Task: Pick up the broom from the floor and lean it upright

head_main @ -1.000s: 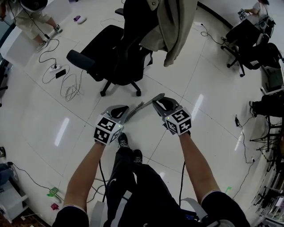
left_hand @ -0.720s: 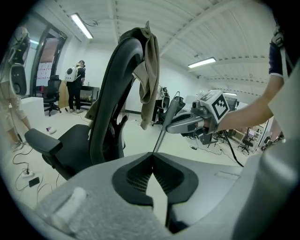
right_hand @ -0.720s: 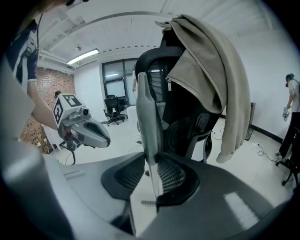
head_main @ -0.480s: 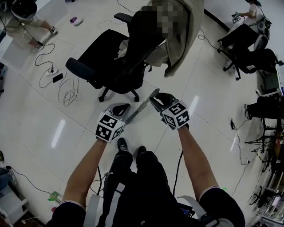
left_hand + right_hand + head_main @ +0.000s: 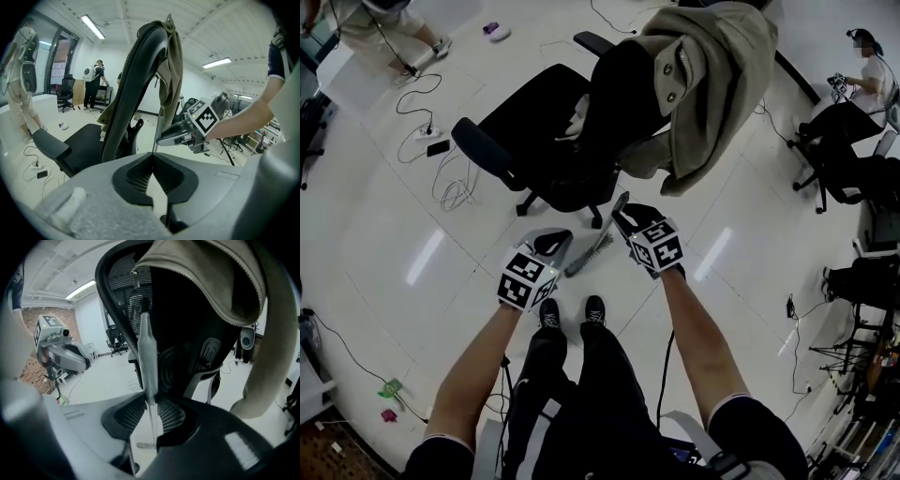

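I have the broom (image 5: 589, 255) off the floor (image 5: 394, 234) in my right gripper (image 5: 622, 216). Its jaws are pinched on the slim grey handle, which in the right gripper view (image 5: 150, 409) rises straight up between the pads in front of the chair back. My left gripper (image 5: 553, 242) has its jaws pressed together with nothing in them. It hangs just beside the bristle end, so it is the nearer one if I need to steady the low end. From the head view the broom's long axis runs on a slant. The bristles are low and toward my left gripper, above the floor just ahead of my feet. The handle tip points up and away at the base of the black office chair (image 5: 534, 131), which has a beige jacket (image 5: 712, 84) draped over its back. My guess is that the chair is the thing to lean it on, so what matters next is swinging the bristle end down under the handle tip while the right grip holds. Compared with a second ago, both grippers and the broom have closed on the chair. The handle tip was then well short of the chair's feet and is now almost over them, and the chair and jacket fill more of the view. The broom's slant and my right pinch look unchanged.
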The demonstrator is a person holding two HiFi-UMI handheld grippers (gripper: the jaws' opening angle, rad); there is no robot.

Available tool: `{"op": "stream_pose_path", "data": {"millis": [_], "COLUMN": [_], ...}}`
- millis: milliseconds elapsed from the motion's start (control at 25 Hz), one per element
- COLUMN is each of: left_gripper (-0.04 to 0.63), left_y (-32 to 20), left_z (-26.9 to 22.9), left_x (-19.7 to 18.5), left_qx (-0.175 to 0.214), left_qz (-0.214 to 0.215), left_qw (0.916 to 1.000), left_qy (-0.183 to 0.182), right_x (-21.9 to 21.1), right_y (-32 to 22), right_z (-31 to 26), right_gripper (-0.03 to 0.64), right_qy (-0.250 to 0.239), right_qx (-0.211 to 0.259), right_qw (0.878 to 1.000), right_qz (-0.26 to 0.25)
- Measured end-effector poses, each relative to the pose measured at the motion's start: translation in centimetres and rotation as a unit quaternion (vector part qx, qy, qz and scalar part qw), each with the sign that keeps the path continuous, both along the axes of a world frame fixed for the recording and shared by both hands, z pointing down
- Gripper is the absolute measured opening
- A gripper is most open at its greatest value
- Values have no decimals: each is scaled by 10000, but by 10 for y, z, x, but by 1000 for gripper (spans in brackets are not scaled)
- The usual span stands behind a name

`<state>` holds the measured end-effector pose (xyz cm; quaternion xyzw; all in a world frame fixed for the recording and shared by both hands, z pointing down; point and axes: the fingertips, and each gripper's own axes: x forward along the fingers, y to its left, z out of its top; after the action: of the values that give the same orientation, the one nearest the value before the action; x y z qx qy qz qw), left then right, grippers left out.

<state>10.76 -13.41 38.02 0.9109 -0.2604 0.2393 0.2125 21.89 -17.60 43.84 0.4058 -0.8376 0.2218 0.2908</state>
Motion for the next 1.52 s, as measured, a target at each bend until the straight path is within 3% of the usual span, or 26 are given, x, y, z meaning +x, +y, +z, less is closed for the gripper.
{"op": "stream_pose_path", "data": {"millis": [240,720,1080,1240,1520], "left_gripper": [0,0,0,0,0], "left_y": [-10,-22,-32,-34,-30], "left_z": [8,3,-3,-6,-18], "left_x": [1,-4,-3,-4,-9], "left_qx": [-76,-31,-11,13,-2], "left_qz": [-394,-607,-746,-785,-672], "left_qw": [9992,9980,9970,9967,9973], "left_qy": [60,158,190,185,302], "right_x": [5,13,12,14,-2], "right_y": [-56,-122,-113,-100,-62], "right_z": [10,28,29,21,-16], "right_gripper": [86,86,193,189,112], "right_qy": [59,97,-317,-422,-610], "right_qx": [188,303,163,217,423], "right_qw": [9998,9947,9913,9906,9895], "right_qz": [72,977,1267,1281,1241]}}
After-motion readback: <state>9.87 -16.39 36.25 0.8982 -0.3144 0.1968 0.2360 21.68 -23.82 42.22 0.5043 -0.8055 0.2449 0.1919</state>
